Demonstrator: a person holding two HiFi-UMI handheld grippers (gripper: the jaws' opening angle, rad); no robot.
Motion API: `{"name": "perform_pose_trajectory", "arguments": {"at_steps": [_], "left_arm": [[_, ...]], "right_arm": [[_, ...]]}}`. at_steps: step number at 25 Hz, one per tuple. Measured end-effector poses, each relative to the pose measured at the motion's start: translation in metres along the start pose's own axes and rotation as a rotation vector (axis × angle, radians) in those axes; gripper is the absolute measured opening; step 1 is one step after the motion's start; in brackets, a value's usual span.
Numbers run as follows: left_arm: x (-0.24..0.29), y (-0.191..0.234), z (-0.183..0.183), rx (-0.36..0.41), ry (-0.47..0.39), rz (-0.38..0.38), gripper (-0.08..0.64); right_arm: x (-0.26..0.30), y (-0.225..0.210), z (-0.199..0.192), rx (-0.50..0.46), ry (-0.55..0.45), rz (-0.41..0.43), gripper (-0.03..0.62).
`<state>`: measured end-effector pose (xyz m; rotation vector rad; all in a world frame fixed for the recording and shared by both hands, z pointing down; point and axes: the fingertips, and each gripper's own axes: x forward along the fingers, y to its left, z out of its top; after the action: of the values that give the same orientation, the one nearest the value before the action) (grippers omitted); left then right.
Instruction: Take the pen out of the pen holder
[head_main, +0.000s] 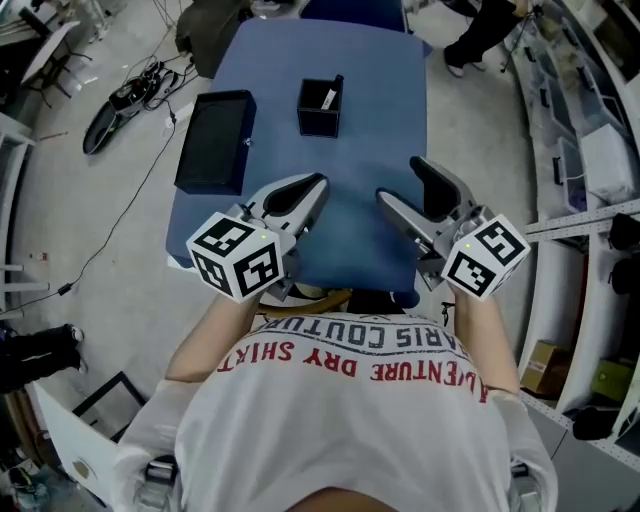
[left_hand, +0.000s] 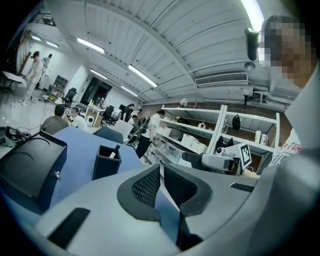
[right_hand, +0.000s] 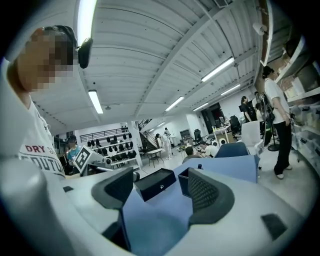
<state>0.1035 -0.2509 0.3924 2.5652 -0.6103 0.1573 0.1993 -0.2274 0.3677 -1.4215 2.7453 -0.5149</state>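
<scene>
The dark square pen holder (head_main: 320, 108) stands upright at the far middle of the blue table (head_main: 360, 250), with a pen (head_main: 332, 92) leaning in it. My left gripper (head_main: 318, 186) hovers over the table's near part, short of the holder, its jaws shut on nothing. In the left gripper view the holder (left_hand: 106, 162) and pen (left_hand: 115, 150) lie ahead to the left of my left gripper (left_hand: 161, 170). My right gripper (head_main: 398, 180) is held wide open and empty, right of the left one. In the right gripper view my right gripper (right_hand: 160, 186) partly hides the holder (right_hand: 183, 181).
A flat black box (head_main: 215, 142) lies on the table's far left, beside the holder; it shows as the box (left_hand: 30, 170) and the box (right_hand: 156, 184) in the gripper views. Cables (head_main: 130, 95) lie on the floor at left. Shelving (head_main: 590, 150) runs along the right.
</scene>
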Motion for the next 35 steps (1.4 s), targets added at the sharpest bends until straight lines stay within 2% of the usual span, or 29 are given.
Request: {"name": "perform_pose_trajectory", "arguments": {"at_steps": [8, 16, 23, 27, 35], "left_arm": [[0.015, 0.04, 0.021, -0.032, -0.042, 0.156, 0.046], [0.029, 0.078, 0.018, -0.1, -0.06, 0.272, 0.046], [0.029, 0.107, 0.007, -0.158, -0.055, 0.326, 0.046], [0.026, 0.119, 0.003, -0.166, -0.046, 0.346, 0.047], [0.017, 0.14, -0.013, -0.204, -0.032, 0.379, 0.046]], "right_arm": [[0.059, -0.045, 0.013, -0.036, 0.08, 0.115, 0.327], [0.122, -0.084, 0.006, -0.092, 0.156, 0.168, 0.327], [0.173, -0.114, -0.013, -0.129, 0.206, 0.153, 0.327], [0.199, -0.124, -0.024, -0.138, 0.226, 0.14, 0.327], [0.235, -0.149, -0.047, -0.138, 0.258, 0.079, 0.311]]}}
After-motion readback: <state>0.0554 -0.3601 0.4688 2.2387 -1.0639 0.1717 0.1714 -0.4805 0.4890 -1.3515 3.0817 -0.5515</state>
